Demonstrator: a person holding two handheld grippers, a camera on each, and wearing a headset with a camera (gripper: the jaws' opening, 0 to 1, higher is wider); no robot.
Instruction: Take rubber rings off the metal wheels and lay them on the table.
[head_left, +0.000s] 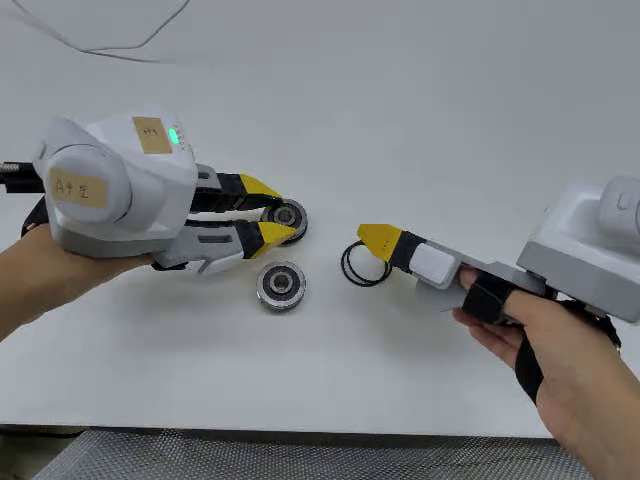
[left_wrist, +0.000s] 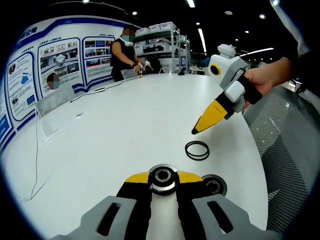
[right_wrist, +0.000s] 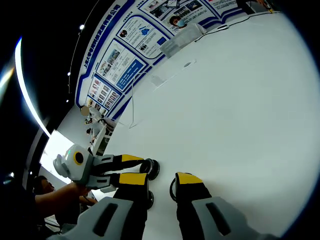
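White table (head_left: 430, 120): left gripper (head_left: 266, 210) clamps a metal wheel (head_left: 291, 218); right gripper (head_left: 379, 240), jaws apart, faces it across laid rubber rings (head_left: 347, 270).

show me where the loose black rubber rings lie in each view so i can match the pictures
Head view: the rubber rings lie at centre, by the right gripper's yellow tip.
Left gripper view: rings right of centre, past the clamped metal wheel.
Right gripper view: rings at bottom centre, partly hidden behind a jaw.
Shared landmark: that metal wheel clamped in the left gripper, close beside the rings in every view.
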